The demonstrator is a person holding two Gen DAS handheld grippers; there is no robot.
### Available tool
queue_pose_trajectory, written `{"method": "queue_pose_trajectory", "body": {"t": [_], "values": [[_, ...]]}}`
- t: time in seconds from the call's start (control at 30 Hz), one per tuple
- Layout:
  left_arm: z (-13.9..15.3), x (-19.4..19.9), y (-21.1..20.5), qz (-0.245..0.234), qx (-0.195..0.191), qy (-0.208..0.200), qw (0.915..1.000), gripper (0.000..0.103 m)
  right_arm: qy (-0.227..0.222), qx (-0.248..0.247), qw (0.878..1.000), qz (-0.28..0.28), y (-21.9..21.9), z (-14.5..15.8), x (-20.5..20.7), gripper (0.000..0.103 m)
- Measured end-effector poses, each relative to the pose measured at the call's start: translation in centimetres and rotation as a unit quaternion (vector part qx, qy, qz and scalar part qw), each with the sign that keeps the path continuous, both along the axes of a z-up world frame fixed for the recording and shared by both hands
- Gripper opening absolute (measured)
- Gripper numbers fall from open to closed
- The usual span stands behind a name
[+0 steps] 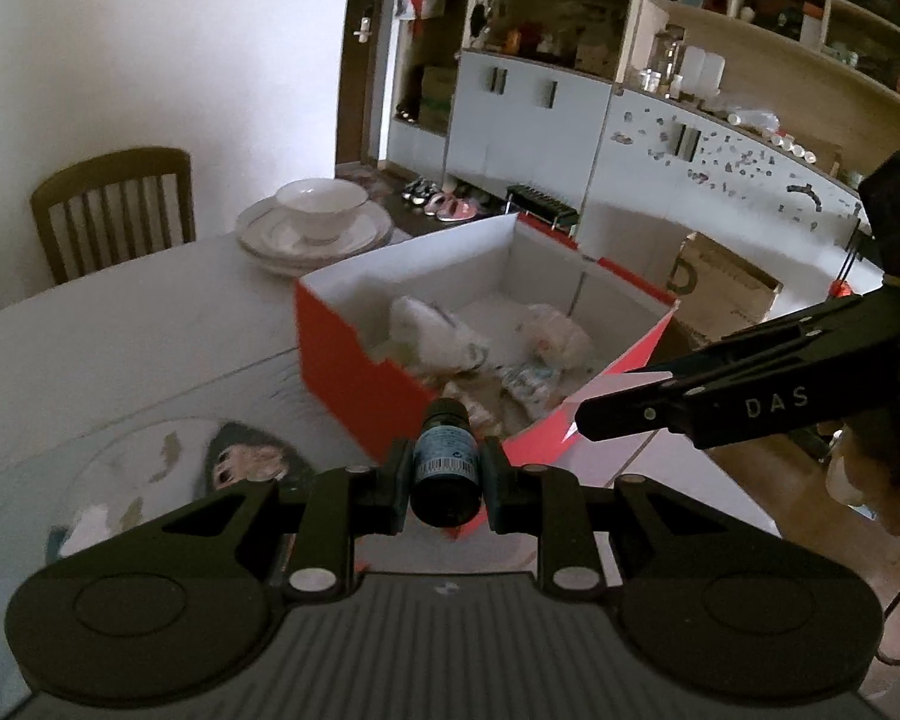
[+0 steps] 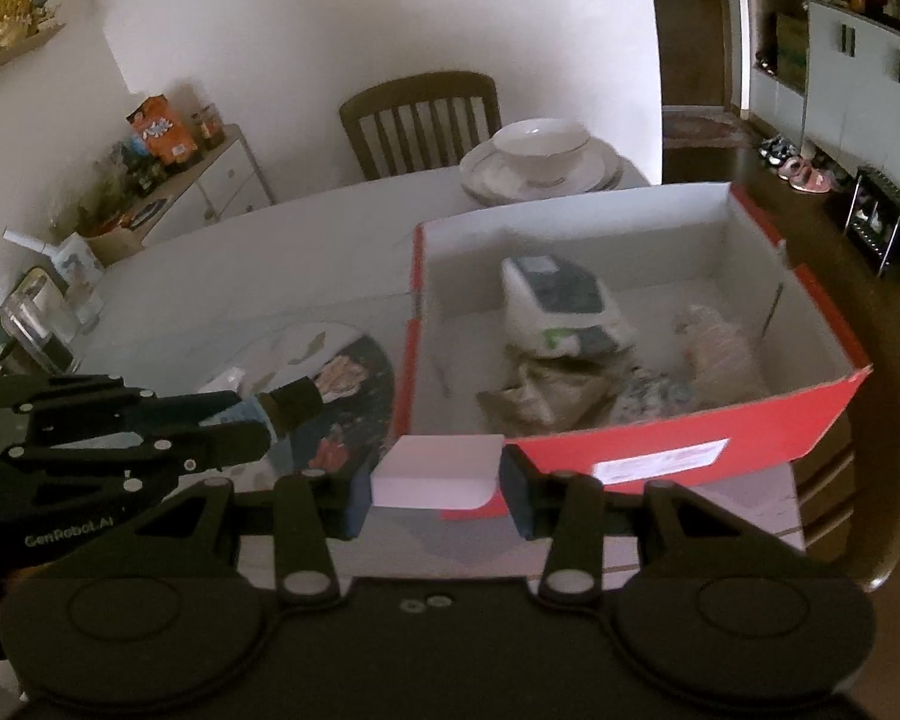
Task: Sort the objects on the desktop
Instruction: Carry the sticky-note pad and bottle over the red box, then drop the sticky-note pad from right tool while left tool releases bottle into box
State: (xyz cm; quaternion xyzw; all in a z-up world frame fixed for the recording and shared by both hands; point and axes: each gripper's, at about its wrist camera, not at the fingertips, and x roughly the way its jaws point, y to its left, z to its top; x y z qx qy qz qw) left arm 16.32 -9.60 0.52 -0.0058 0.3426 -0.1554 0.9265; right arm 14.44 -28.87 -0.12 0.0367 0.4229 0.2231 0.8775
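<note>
At lower centre, the left gripper (image 1: pixel 444 480) clamps a small dark cylindrical bottle (image 1: pixel 446 468) before the red cardboard box (image 2: pixel 660 456), while the right gripper (image 2: pixel 435 489) pinches a smooth white rectangular block (image 2: pixel 438 471) beside stacked porcelain dishes (image 2: pixel 540 165).

"DAS" stands on the right gripper (image 1: pixel 588 420) and "GenRobot.AI" (faint) on the left gripper (image 2: pixel 258 420).

My jaws pinch a small dark bottle (image 1: pixel 445 468) with a blue label, and a white block (image 2: pixel 435 473), before the open red box (image 2: pixel 660 438) of clutter
</note>
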Motion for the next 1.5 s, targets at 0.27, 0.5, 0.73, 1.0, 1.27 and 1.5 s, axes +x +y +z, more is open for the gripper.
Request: {"method": "queue_pose_trajectory", "body": {"t": [0.27, 0.5, 0.73, 1.0, 1.27, 1.5], "values": [[0.2, 2.2, -3.6, -0.019, 0.005, -0.006, 0.9998, 0.022, -0.015, -0.005, 1.000, -0.015, -3.9, 0.5, 1.6, 0.043], [-0.4, 5.5, -6.1, -0.034, 0.012, 0.007, 0.9993, 0.022, -0.025, -0.012, 0.999, -0.027, -6.4, 0.6, 4.0, 0.043], [-1.5, 9.2, -8.1, -0.044, 0.017, 0.029, 0.9984, 0.023, -0.031, -0.023, 0.999, -0.035, -7.8, 0.2, 7.6, 0.043], [-2.9, 13.1, -10.3, -0.061, 0.038, 0.045, 0.9964, 0.022, -0.014, -0.037, 0.998, -0.046, -8.3, -1.5, 12.2, 0.043], [-4.9, 16.6, -11.6, -0.075, 0.042, 0.072, 0.9937, 0.022, 0.001, -0.067, 0.997, -0.032, -6.8, -3.3, 16.8, 0.043], [-6.5, 18.4, -12.3, -0.084, 0.050, 0.102, 0.9899, 0.022, 0.029, -0.091, 0.995, -0.027, -5.6, -5.7, 20.6, 0.043]]}}
